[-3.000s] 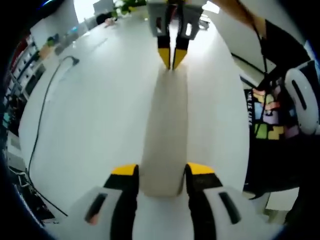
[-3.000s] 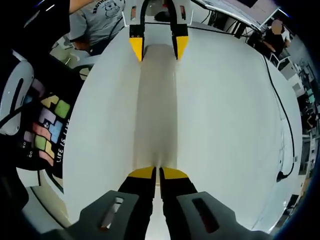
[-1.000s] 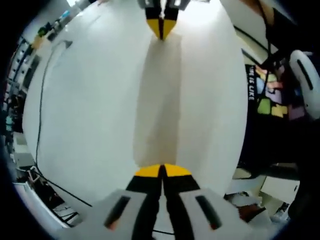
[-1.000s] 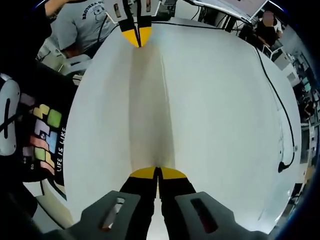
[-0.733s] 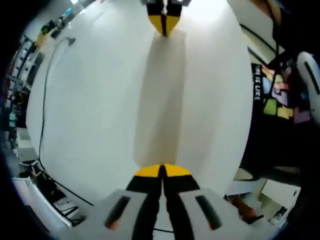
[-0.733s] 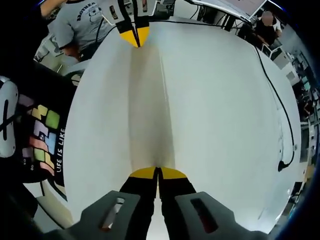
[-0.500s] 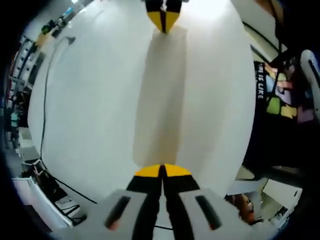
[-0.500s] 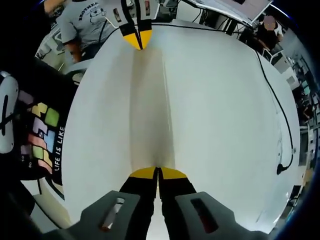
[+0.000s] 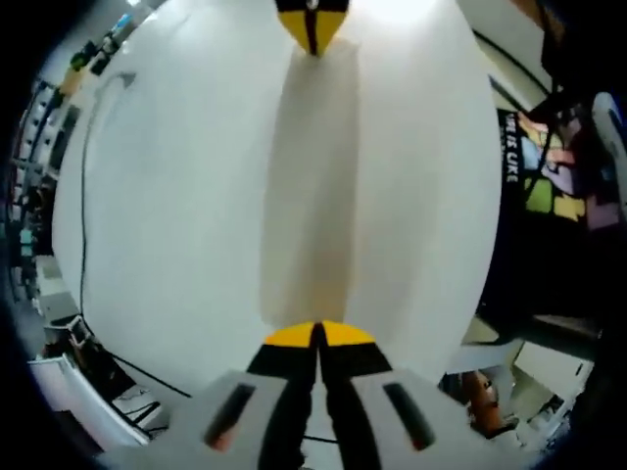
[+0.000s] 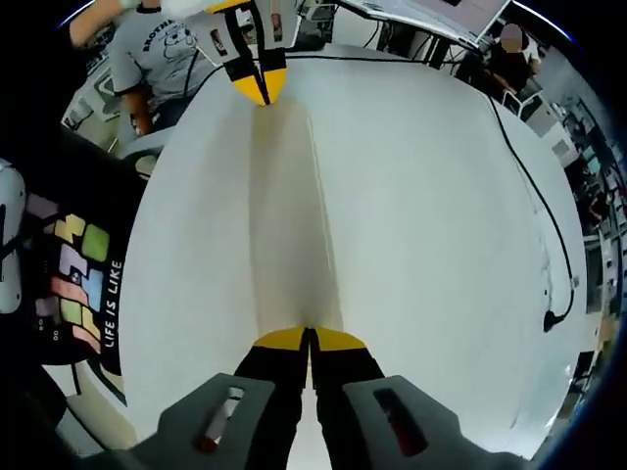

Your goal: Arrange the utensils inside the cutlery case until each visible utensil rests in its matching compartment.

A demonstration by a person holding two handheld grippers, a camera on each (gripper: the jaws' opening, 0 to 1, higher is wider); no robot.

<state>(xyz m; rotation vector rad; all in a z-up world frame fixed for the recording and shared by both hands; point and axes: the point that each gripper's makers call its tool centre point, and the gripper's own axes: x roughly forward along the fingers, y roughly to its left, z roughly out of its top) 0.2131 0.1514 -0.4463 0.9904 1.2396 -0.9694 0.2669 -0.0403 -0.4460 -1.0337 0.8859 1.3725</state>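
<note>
Cutlery case (image 9: 312,186), a long beige strip, stretches above the white bench (image 9: 167,196) between left gripper (image 9: 319,336) and right gripper (image 10: 308,340), both jaws clamped on its ends.

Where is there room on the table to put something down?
The white table is bare between the beige case and the black cable along the far edge. The strip between the case and the person's side is narrower. The left gripper and right gripper pinch the case's ends, so it is crowded there.
</note>
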